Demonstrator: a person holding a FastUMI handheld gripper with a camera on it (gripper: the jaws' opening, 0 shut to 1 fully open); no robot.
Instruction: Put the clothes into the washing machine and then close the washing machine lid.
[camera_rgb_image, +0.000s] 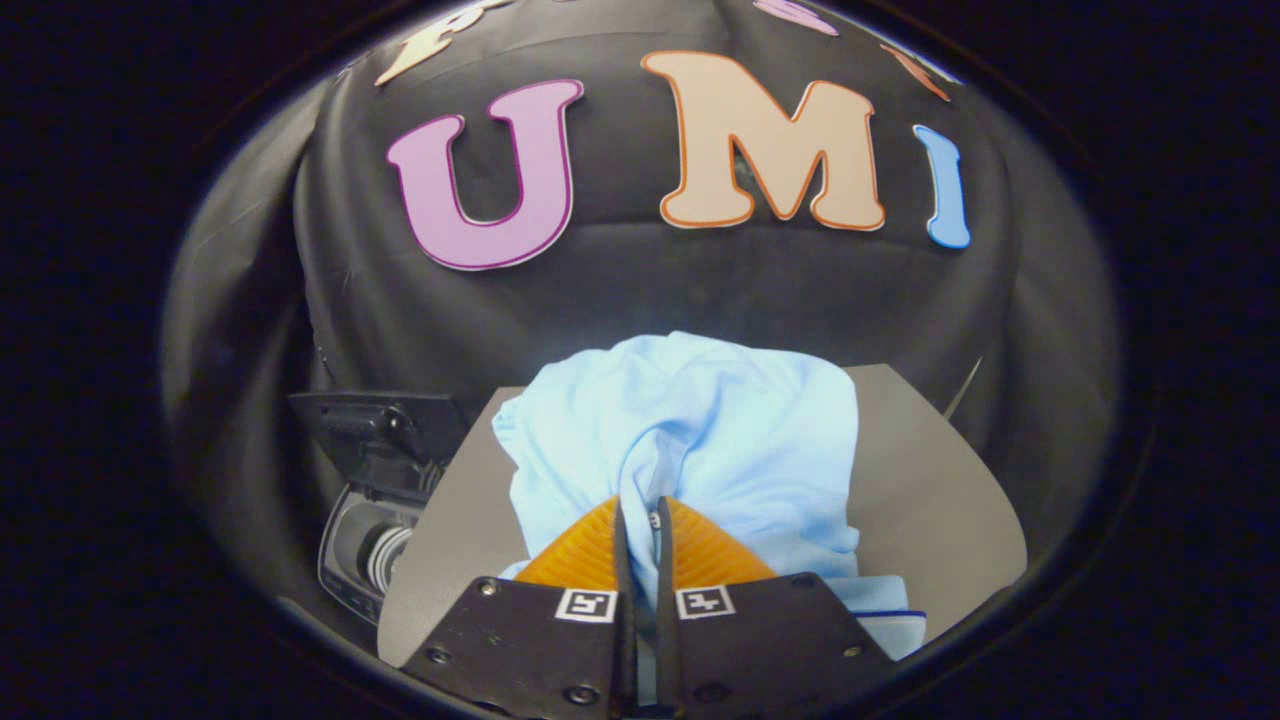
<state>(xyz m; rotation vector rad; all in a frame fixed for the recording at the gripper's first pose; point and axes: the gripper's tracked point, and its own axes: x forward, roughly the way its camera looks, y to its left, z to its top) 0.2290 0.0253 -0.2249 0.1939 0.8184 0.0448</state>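
In the gripper view, the gripper (640, 520) has its two fingers nearly together, pinching a fold of the light blue shirt (690, 440). The shirt is bunched and wrinkled, lifted above the grey table (930, 500). The washing machine (375, 500) stands off to the left with its lid (375, 420) up.

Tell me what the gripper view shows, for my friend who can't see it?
The claw is pinched shut on a bunched light blue shirt, which rests on a grey table. Off to the side, below the table's edge, sits a small washing machine with its lid up.
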